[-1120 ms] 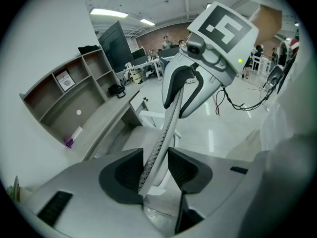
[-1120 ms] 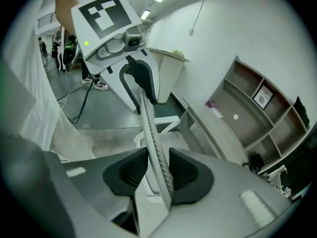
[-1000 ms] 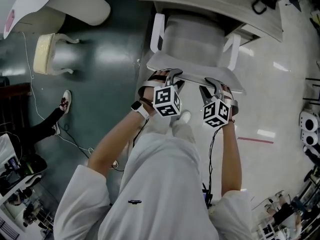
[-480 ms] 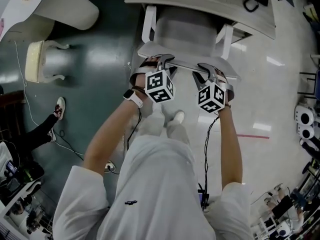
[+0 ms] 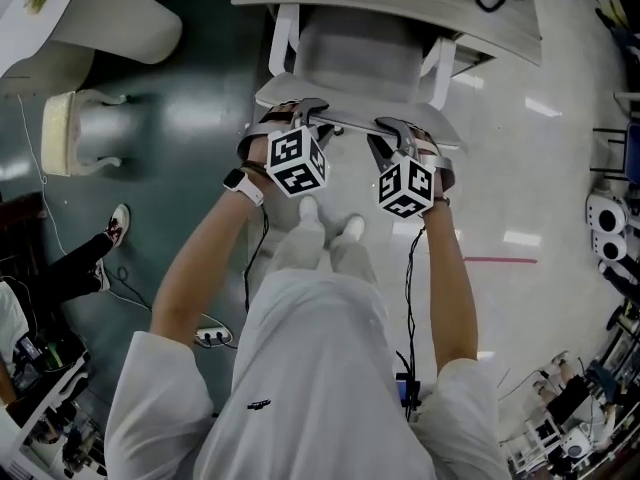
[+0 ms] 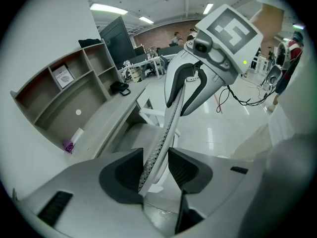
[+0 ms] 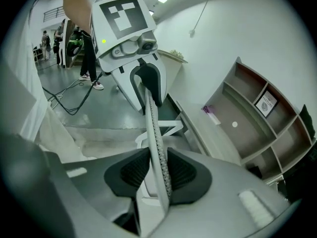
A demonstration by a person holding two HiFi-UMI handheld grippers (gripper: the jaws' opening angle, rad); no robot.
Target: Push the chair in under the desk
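Observation:
The grey mesh-back chair [image 5: 355, 58] with white arms stands with its seat partly under the pale wooden desk [image 5: 400, 3]. Its backrest top edge [image 5: 350, 126] faces me. My left gripper [image 5: 303, 115] is closed on the left part of that edge; in the left gripper view the backrest [image 6: 171, 118] runs between the pads of the left gripper [image 6: 156, 167]. My right gripper [image 5: 395, 133] holds the right part. In the right gripper view the backrest [image 7: 151, 118] sits between the pads of the right gripper [image 7: 157, 175], whose jaws are closing, both pads touching it.
A cream-seated chair [image 5: 75, 133] and a white round table [image 5: 100, 18] stand at the left. Another person's shoe [image 5: 115, 223] and floor cables [image 5: 210, 336] lie lower left. Equipment [image 5: 610, 228] lines the right edge. A shelf unit [image 6: 64, 103] sits on the desk.
The chair has slid further under the desk, with less of its seat showing. Both grippers and the person have followed it forward, staying on the backrest edge.

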